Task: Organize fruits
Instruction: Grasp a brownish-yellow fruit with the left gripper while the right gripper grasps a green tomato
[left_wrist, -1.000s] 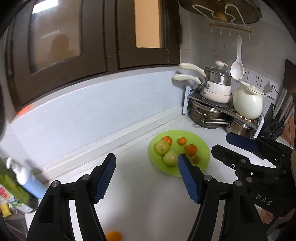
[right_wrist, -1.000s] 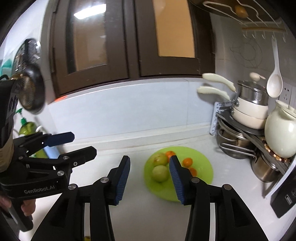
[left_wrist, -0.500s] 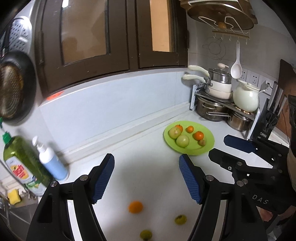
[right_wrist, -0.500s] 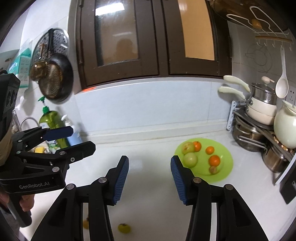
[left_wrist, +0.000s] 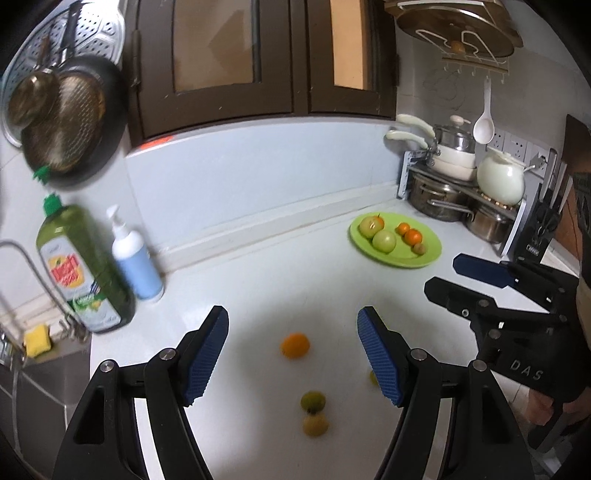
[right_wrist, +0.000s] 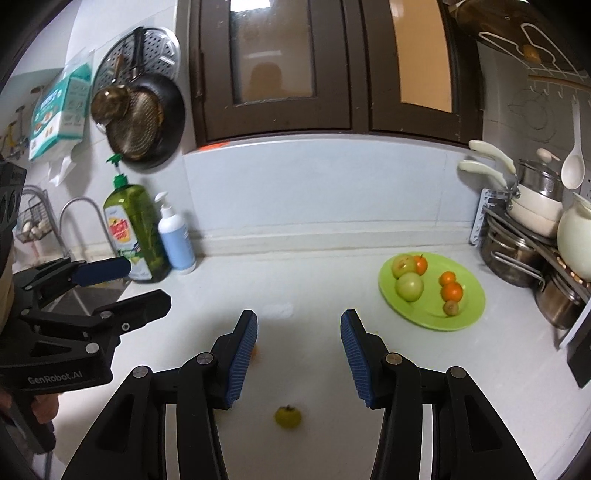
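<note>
Left wrist: bare countertop (left_wrist: 277, 280) around orange (left_wrist: 294, 345)

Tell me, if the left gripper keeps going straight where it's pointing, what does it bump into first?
Probably the orange fruit. It lies on the white counter between the open fingers of the left gripper, with nothing in the way. Depth is hard to judge, so the gripper could touch the counter just past it instead.

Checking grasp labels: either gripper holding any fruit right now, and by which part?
Nothing is held. The left gripper and right gripper are both open and empty; loose fruit, like the orange, lies on the counter.
</note>
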